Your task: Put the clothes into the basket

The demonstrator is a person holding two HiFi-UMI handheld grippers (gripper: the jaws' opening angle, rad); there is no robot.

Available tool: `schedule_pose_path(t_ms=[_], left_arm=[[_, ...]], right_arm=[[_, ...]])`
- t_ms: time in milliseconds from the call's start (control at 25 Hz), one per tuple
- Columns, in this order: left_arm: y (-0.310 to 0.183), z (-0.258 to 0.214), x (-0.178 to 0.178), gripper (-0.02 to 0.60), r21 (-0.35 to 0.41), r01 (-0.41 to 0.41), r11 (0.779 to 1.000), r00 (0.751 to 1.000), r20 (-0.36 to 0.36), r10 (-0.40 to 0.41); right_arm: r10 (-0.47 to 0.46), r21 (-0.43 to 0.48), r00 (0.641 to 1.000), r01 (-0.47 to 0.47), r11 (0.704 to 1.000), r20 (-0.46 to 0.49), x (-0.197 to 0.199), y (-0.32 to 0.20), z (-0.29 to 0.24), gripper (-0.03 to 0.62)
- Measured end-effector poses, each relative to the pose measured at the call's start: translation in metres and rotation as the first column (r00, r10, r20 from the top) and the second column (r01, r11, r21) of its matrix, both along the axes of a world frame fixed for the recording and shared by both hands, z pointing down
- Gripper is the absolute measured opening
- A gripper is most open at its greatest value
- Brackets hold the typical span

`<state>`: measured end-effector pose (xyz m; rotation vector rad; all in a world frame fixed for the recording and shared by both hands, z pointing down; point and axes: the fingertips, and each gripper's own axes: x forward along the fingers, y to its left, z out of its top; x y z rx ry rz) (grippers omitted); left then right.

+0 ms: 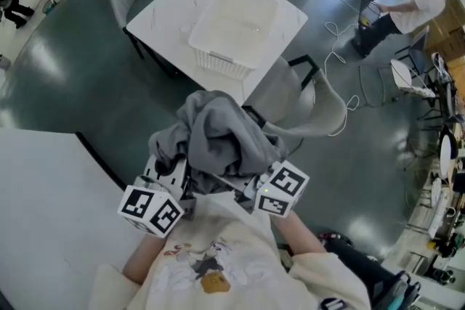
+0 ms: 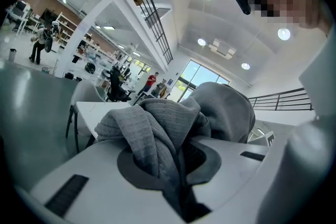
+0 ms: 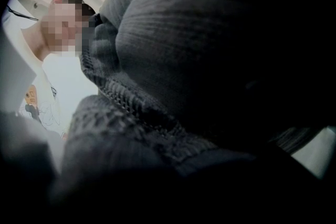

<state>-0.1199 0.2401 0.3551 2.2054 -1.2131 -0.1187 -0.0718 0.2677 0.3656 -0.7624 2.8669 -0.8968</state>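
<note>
- Right now the grey garment [image 1: 216,133] sits bunched at the centre of the head view, raised between the two grippers and draped over both, clear of any surface.
- In the left gripper view, the left gripper [image 2: 176,168] is clenched on a fold of the ribbed knit, with cloth wedged into the seam where its jaws meet.
- The right gripper [image 1: 270,189] is smothered: fabric fills its own view, so I cannot tell how its jaws stand.
- The white basket [image 1: 221,63] stands empty on the white table [image 1: 166,5], in the upper middle of the head view and well apart from the bundle.
- My judgement is that the knit is soft, light and limp. It should sag and trail, so gripping thick gathered folds rather than a single edge should keep it from slipping.
</note>
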Motion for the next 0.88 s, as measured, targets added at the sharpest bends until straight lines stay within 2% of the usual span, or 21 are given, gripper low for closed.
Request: schedule_pose_path(t_ms=[480,880], left_arm=[[-0.113,-0.010,0.028,0.052,-0.003,-0.005,1.000,1.000,0.030,0.005],[-0.198,-0.014,0.054,0.052,-0.004,0.029,1.000,0.998,0.050,-0.029]], right_arm=[[-0.013,-0.003,1.000,0.013,1.000,0.025,0.027,-0.114,-0.010,0.310],[-0.037,0.004,0.998,0.037,0.999,0.048,0.053,-0.201,-0.013,0.311]])
